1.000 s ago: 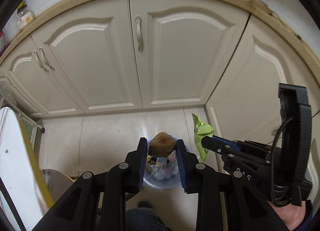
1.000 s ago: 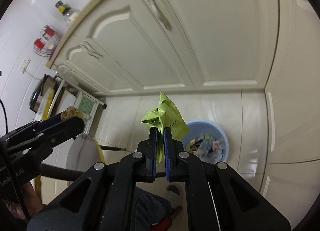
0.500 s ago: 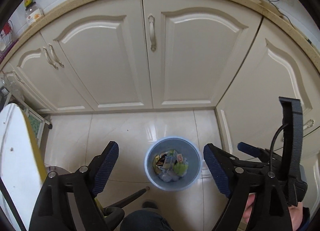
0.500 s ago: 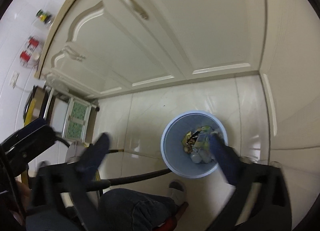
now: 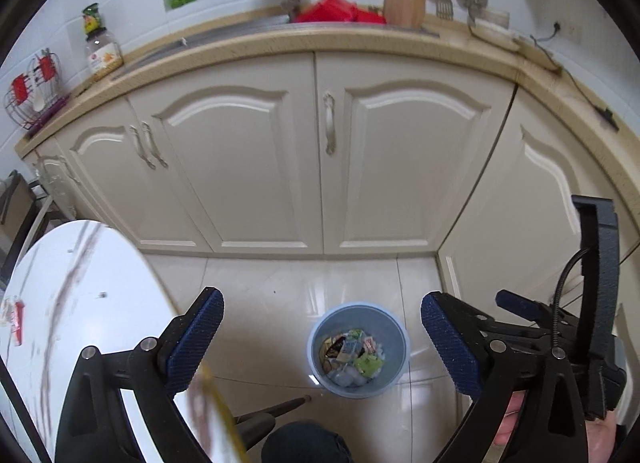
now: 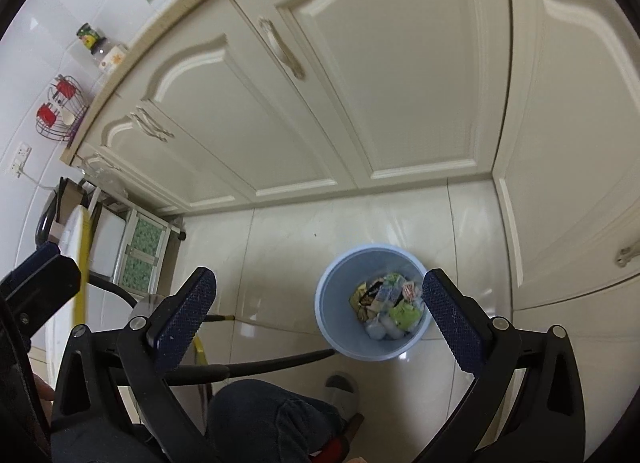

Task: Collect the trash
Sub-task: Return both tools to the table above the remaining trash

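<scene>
Trash [image 5: 354,359], light crumpled wrappers best pinched by a loose edge, lies inside the blue bin [image 5: 394,329] on the floor below both tools, the left tool [image 5: 320,347] having just opened wide and empty, the right tool [image 6: 320,319] likewise gaping empty.
</scene>
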{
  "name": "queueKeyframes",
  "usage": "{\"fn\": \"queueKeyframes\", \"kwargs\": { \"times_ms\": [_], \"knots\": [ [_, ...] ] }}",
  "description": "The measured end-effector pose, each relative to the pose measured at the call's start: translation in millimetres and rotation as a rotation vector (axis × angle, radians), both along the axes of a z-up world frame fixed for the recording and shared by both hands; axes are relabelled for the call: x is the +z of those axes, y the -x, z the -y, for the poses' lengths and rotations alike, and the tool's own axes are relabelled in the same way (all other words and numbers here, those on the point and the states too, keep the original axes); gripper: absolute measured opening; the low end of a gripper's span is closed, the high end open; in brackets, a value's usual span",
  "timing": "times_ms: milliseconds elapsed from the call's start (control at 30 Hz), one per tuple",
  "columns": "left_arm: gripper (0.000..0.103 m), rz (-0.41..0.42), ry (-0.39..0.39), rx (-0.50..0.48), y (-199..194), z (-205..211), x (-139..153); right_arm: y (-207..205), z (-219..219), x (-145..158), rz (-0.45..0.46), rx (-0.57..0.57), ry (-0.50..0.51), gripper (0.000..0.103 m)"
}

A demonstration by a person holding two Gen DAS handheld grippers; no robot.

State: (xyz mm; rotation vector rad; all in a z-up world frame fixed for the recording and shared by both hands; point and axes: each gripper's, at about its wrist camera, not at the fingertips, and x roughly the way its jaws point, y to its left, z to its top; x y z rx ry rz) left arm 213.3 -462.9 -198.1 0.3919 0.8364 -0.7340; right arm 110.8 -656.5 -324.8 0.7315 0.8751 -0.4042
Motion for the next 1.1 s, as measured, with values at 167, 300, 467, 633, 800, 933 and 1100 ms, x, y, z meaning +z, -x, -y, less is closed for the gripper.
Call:
{"fn": "queueKeyframes", "kwargs": {
  "times_ms": [167, 300, 467, 633, 800, 933, 1100],
  "knots": [
    [0.102, 0.041, 0.051, 0.038, 21, -50, 34, 1, -22, 40, 0.047, 0.007, 0.054, 0.103],
    [0.102, 0.067, 0.092, 0.093, 38, -107, 65, -2, -51, 78, 0.098, 0.03, 0.109, 0.103],
    [0.102, 0.086, 0.16, 0.185, 52, -176, 93, -10, -92, 122, 0.156, 0.079, 0.168, 0.103],
    [0.102, 0.137, 0.187, 0.265, 69, -243, 116, -25, -142, 162, 0.213, 0.145, 0.227, 0.103],
    [0.102, 0.171, 0.217, 0.34, 90, -303, 131, -38, -193, 194, 0.259, 0.211, 0.281, 0.103],
    [0.102, 0.202, 0.242, 0.408, 111, -352, 143, -44, -231, 216, 0.291, 0.265, 0.327, 0.103],
    [0.102, 0.227, 0.27, 0.494, 130, -403, 150, -54, -283, 238, 0.327, 0.339, 0.382, 0.103]
  ]
}}
